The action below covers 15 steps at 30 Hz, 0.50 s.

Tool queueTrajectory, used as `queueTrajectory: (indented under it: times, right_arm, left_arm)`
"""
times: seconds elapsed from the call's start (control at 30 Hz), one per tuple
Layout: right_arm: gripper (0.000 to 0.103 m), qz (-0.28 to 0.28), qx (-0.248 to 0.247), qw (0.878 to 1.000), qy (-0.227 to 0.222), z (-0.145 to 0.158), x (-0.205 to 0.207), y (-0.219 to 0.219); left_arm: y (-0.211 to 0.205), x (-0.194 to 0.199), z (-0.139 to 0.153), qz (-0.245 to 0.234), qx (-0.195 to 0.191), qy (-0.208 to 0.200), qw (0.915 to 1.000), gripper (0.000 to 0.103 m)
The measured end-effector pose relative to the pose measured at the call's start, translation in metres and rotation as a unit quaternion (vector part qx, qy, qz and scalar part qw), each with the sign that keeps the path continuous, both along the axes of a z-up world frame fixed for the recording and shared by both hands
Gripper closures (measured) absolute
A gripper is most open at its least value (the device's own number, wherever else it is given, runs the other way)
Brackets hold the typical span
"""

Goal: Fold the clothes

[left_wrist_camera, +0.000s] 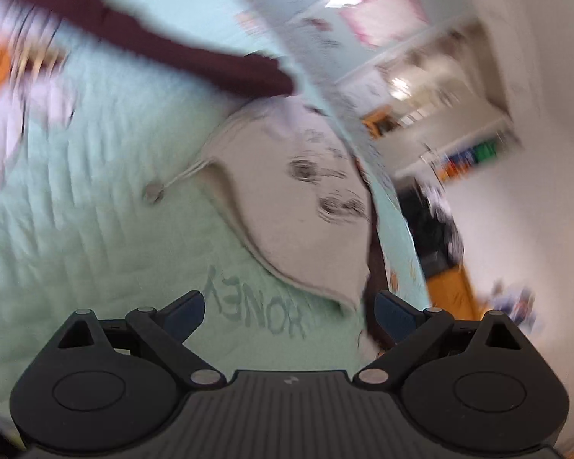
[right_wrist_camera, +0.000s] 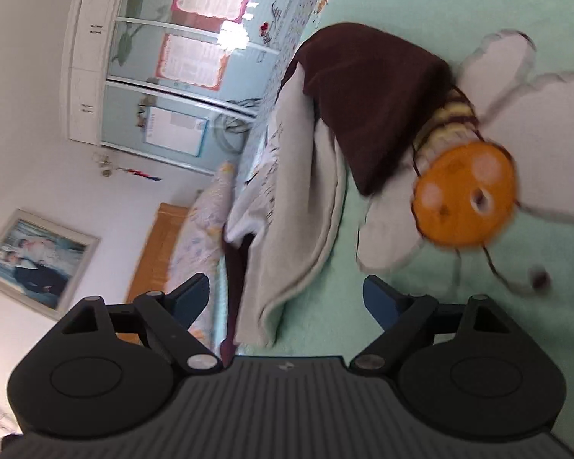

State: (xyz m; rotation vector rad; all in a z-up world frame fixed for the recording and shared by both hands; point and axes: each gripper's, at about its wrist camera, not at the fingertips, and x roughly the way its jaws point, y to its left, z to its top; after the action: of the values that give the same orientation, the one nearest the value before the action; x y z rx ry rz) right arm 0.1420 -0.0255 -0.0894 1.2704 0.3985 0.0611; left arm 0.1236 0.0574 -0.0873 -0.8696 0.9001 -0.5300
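Observation:
A beige hooded garment (left_wrist_camera: 287, 195) with dark print and a drawstring lies on the mint green bedspread (left_wrist_camera: 95, 210), near the bed's edge. A dark maroon garment (left_wrist_camera: 153, 38) stretches across the bedspread behind it. My left gripper (left_wrist_camera: 289, 311) hovers open just short of the beige garment's near corner, holding nothing. In the right wrist view the beige garment (right_wrist_camera: 294, 206) lies folded at the bed's edge with the maroon garment (right_wrist_camera: 367, 95) draped over its far part. My right gripper (right_wrist_camera: 285, 298) is open above the beige garment's near end, fingers apart and empty.
The bedspread carries a large bee picture (right_wrist_camera: 467, 195) with an orange face and white wings, and the word HONEY (left_wrist_camera: 256, 306). Beyond the bed edge are a wardrobe with posters (right_wrist_camera: 195, 57), a framed photo (right_wrist_camera: 34, 260), white walls and an orange wooden floor (left_wrist_camera: 451, 290).

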Motion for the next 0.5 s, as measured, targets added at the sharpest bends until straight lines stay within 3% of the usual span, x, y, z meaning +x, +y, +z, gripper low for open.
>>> queueTrajectory:
  times: [0.07, 0.17, 0.33, 0.5]
  right_arm:
    - [0.014, -0.013, -0.001, 1.0, 0.011, 0.002, 0.018, 0.001]
    - [0.014, -0.029, 0.014, 0.999, 0.025, -0.002, 0.047, 0.005]
    - [0.012, -0.055, 0.008, 0.997, 0.056, -0.002, 0.09, 0.011]
    - [0.0, -0.08, 0.003, 0.994, 0.079, 0.001, 0.113, 0.009]
  left_arm:
    - [0.0, 0.016, -0.019, 0.035, -0.033, 0.05, 0.9976, 0.008]
    - [-0.003, 0.03, -0.032, 0.069, -0.065, 0.078, 0.9924, 0.007]
    - [-0.012, 0.054, -0.037, 0.089, -0.085, 0.1, 0.9875, 0.002]
    - [-0.021, 0.081, -0.038, 0.111, -0.088, 0.117, 0.983, 0.001]
